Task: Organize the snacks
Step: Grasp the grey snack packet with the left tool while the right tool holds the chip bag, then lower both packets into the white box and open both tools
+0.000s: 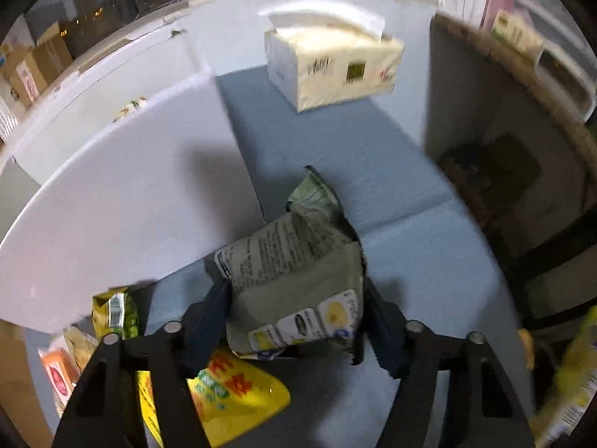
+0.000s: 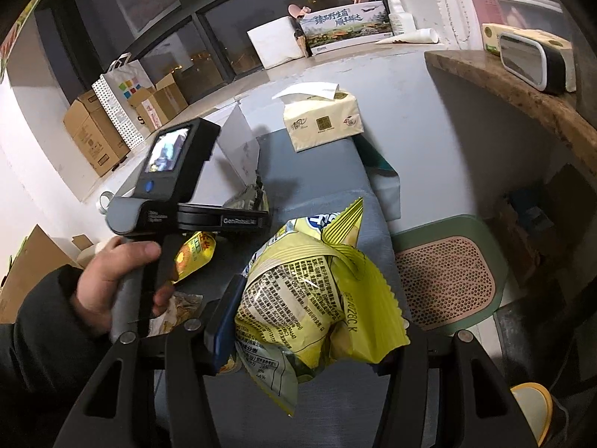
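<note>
My left gripper (image 1: 294,310) is shut on a grey-green snack bag (image 1: 294,280) and holds it above the blue-grey table (image 1: 335,156), next to a white box (image 1: 123,201) on the left. My right gripper (image 2: 309,321) is shut on a yellow chip bag (image 2: 309,291), held above the same table (image 2: 309,171). The left gripper's body shows in the right wrist view (image 2: 179,201), held by a hand, with the green bag's tip (image 2: 250,194) beyond it. A yellow pouch (image 1: 231,395) lies below my left gripper; it also shows in the right wrist view (image 2: 194,257).
A tissue pack (image 1: 332,67) sits at the table's far end, also in the right wrist view (image 2: 321,119). More snack packets (image 1: 112,313) lie at lower left. A wooden shelf (image 2: 522,93) and a green stool (image 2: 447,272) stand to the right. Cardboard boxes (image 2: 97,130) stand far left.
</note>
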The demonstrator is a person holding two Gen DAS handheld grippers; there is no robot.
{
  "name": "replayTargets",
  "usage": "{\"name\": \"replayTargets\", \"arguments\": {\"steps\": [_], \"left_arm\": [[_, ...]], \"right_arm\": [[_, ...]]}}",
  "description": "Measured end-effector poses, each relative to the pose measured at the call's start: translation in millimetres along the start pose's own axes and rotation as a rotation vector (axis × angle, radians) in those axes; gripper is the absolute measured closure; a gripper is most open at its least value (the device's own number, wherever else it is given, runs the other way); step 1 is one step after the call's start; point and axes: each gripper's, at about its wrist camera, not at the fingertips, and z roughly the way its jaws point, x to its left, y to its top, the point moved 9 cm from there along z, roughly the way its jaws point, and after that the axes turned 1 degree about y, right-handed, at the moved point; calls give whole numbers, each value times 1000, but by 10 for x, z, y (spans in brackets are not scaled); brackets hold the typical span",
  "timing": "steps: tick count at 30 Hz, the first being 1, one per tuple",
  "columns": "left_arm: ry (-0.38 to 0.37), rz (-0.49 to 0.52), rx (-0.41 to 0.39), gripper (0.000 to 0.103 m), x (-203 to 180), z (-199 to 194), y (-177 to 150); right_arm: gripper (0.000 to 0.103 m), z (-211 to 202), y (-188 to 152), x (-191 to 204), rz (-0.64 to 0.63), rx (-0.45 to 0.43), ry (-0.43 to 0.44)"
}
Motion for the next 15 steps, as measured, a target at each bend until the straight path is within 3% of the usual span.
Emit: {"name": "replayTargets", "arguments": {"steps": [8,12,15], "left_arm": [[-105,14,-203,35,155,-984,4],[-121,-6,-316,35,426,-1515,-6],[-88,-45,-393,34,770,-1837,17]], "right_arm": [[44,7,69,142,-28,-10,13],[44,40,193,336,-63,-20,35],[44,67,350,571,-115,-42,59]]}}
